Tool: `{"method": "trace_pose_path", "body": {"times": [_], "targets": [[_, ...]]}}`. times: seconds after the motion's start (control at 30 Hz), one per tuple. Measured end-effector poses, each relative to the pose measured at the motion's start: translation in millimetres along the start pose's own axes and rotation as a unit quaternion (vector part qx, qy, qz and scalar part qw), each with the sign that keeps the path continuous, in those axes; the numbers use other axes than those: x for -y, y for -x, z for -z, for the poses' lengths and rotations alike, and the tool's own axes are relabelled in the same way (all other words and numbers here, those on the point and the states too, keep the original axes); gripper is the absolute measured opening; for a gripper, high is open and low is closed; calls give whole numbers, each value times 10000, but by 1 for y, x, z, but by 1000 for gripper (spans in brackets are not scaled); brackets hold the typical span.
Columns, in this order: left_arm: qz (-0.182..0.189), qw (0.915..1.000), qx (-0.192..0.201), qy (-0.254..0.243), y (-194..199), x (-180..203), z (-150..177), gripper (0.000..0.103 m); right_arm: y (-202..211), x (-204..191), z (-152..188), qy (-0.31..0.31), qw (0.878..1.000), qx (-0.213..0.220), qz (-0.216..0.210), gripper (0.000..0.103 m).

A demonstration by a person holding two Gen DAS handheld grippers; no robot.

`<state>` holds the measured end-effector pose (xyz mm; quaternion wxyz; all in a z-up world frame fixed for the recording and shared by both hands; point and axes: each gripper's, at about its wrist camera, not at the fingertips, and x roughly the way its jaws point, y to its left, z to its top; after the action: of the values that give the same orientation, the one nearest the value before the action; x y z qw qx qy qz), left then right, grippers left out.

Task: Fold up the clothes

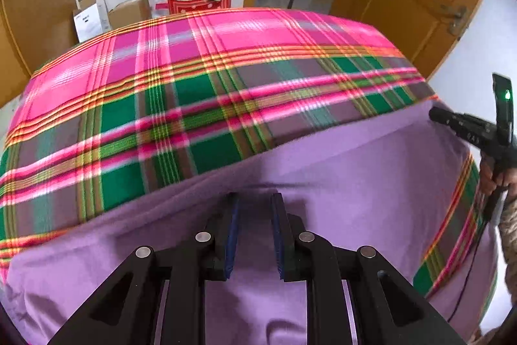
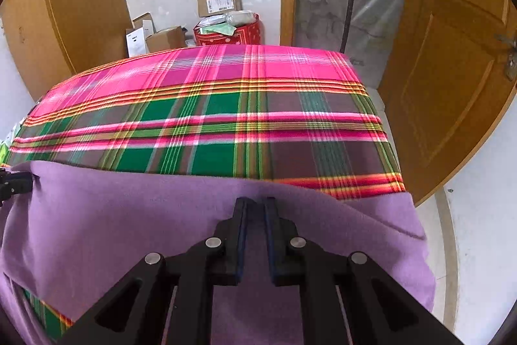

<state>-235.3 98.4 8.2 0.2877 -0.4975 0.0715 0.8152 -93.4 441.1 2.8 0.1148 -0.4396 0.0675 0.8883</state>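
L wrist cam rides behind its fingers, tilted steeply down, close over purple garment (image 1: 323,157) on plaid cloth (image 1: 206,80). R wrist cam: same setup, same tilt, farther right. Both face the far wall w/ cardboard boxes (image 2: 219,0) & wooden door (image 2: 452,80); L view catches the right gripper (image 1: 434,113) at its right edge.

1. A plain lilac garment (image 1: 339,170) is lying over the near edge.
2. A plaid cloth (image 1: 200,92) is showing pink, green and grey-brown squares with yellow-red stripes.
3. A red patterned box (image 2: 240,33) is sitting beyond the far edge.
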Motion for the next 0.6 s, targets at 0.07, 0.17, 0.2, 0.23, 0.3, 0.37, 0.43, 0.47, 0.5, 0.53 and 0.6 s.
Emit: {"method": "trace_pose_path", "body": {"times": [0.07, 0.17, 0.2, 0.23, 0.3, 0.37, 0.43, 0.47, 0.5, 0.53, 0.6], "targets": [[-27, 10000, 47, 20, -1, -1, -5, 19, -4, 1, -5, -69, 10000, 19, 18, 10], [-83, 9999, 74, 124, -6, -5, -11, 19, -11, 3, -12, -151, 9999, 23, 67, 10], [-80, 9997, 94, 204, -8, -7, -13, 19, -13, 3, -14, -173, 9998, 20, 88, 10], [-68, 9996, 121, 256, -9, -9, -14, 19, -16, 4, -17, -195, 9998, 16, 108, 11], [-62, 9994, 152, 296, -10, -10, -15, 19, -16, 10, -20, -285, 9996, 23, 44, 11], [-116, 9995, 147, 243, -10, -8, -15, 19, -12, 17, -23, -410, 9991, 64, -30, 11], [-194, 9995, 130, 204, -9, -7, -15, 19, -2, 30, -26, -612, 9979, 222, -58, 11], [-218, 9994, 137, 239, -8, -8, -15, 19, -1, 36, -26, -675, 9975, 212, 8, 11], [-230, 9992, 153, 290, -7, -9, -15, 19, 0, 41, -26, -729, 9971, 181, 91, 11], [-242, 9990, 168, 340, -6, -10, -15, 19, 0, 47, -24, -809, 9965, 122, 143, 11], [-210, 9986, 236, 434, -2, -14, -14, 19, 5, 54, -17, -960, 9952, 132, 97, 11]]}}
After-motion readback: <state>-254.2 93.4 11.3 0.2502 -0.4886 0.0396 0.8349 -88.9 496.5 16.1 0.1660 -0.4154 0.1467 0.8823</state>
